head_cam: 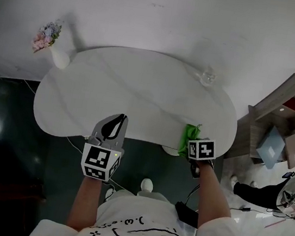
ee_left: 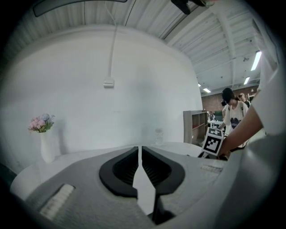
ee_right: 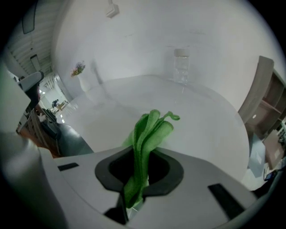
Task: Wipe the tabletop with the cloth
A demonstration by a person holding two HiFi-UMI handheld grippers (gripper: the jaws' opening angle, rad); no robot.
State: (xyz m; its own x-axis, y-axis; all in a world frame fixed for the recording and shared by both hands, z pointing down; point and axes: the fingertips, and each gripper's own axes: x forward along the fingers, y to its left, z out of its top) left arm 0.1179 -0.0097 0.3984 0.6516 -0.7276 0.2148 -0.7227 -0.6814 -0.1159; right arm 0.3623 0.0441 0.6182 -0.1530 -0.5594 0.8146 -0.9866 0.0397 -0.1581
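My right gripper (ee_right: 142, 167) has its fingers clamped on the green cloth (ee_right: 149, 129) at the desk's (head_cam: 139, 102) lower-right edge. My left gripper (ee_left: 140, 156) has its fingers together, empty. The vase (head_cam: 59, 56) stands upper left and the glass (head_cam: 208, 76) upper right, both well apart from the cloth.

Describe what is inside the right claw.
A folded green cloth, pinched in the right claw, sticks out over the white table. Its lower end is covered.
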